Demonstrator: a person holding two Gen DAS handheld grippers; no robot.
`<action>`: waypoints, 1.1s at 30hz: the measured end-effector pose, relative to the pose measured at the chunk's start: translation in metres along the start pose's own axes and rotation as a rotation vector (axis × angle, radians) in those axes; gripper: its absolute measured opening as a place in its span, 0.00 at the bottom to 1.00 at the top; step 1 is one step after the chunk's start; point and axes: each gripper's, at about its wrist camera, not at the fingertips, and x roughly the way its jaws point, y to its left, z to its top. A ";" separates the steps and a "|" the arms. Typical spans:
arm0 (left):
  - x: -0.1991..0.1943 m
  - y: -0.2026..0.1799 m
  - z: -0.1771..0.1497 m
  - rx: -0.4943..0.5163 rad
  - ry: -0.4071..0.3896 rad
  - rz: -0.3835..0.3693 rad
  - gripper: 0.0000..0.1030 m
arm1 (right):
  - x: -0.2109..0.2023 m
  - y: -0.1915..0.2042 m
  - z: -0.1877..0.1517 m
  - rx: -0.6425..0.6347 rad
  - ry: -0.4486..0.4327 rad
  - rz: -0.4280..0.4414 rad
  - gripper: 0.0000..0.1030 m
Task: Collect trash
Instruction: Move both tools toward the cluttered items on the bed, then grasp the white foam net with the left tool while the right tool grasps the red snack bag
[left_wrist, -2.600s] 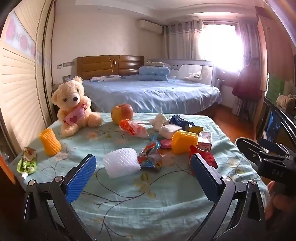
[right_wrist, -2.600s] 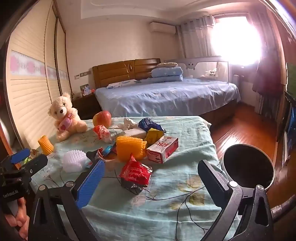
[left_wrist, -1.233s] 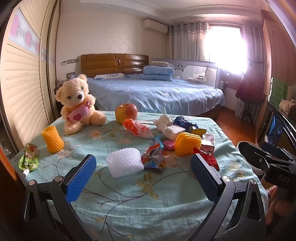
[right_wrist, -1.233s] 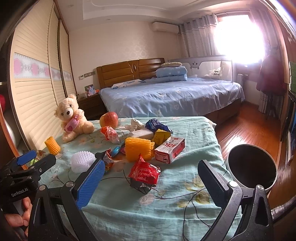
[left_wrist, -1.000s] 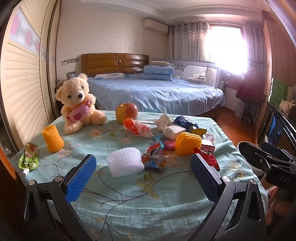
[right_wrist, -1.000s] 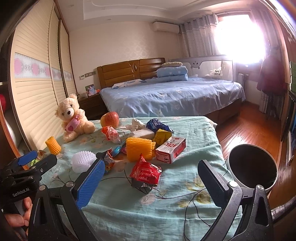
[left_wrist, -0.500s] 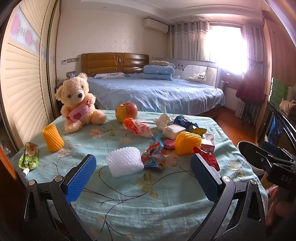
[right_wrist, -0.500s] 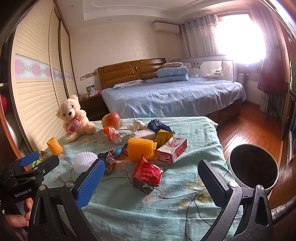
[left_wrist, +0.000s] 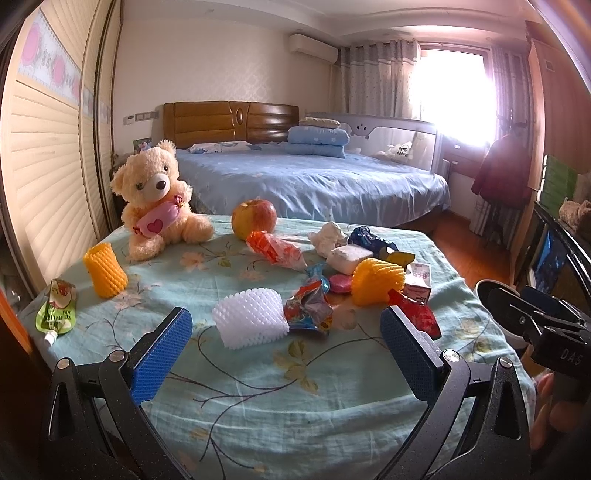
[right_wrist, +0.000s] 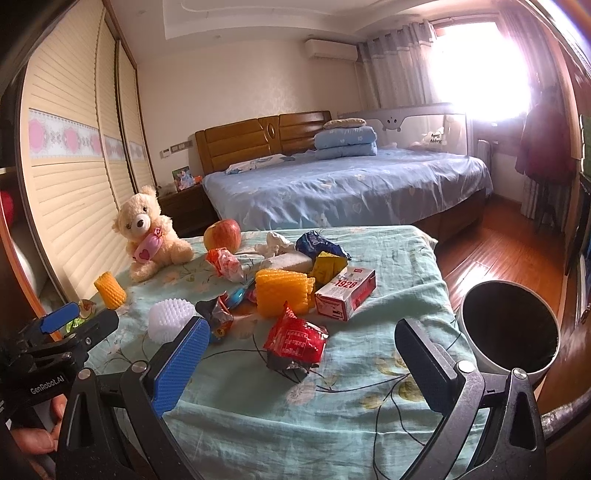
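Trash lies on a table with a pale green cloth (left_wrist: 258, 373): a white foam net (left_wrist: 250, 322), a crumpled wrapper (left_wrist: 309, 309), an orange foam net (left_wrist: 375, 280), a red packet (right_wrist: 295, 339), a red-and-white box (right_wrist: 345, 293), a blue bag (right_wrist: 319, 243) and an orange wrapper (left_wrist: 273, 247). My left gripper (left_wrist: 288, 354) is open and empty, short of the white foam net. My right gripper (right_wrist: 306, 365) is open and empty, just before the red packet. A round bin (right_wrist: 508, 332) stands right of the table.
A teddy bear (left_wrist: 157, 195), an apple (left_wrist: 254, 218), another orange foam net (left_wrist: 105, 271) and a green pouch (left_wrist: 55, 310) are on the table's left and back. A blue bed (left_wrist: 314, 181) stands behind. A slatted wardrobe (left_wrist: 44, 158) lines the left wall.
Both views have drifted slightly, the table contents sitting a little lower and nearer than 2.6 s ago. Both grippers stay open and empty. Nothing on the table has moved.
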 end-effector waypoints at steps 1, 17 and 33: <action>0.001 0.001 0.000 -0.002 0.003 -0.001 1.00 | 0.001 0.000 0.000 0.002 0.003 0.000 0.98; 0.033 0.030 -0.007 -0.089 0.117 -0.015 1.00 | 0.028 0.000 -0.006 0.020 0.086 0.021 0.98; 0.106 0.050 -0.006 -0.117 0.245 0.005 1.00 | 0.101 -0.012 -0.020 0.053 0.260 0.003 0.92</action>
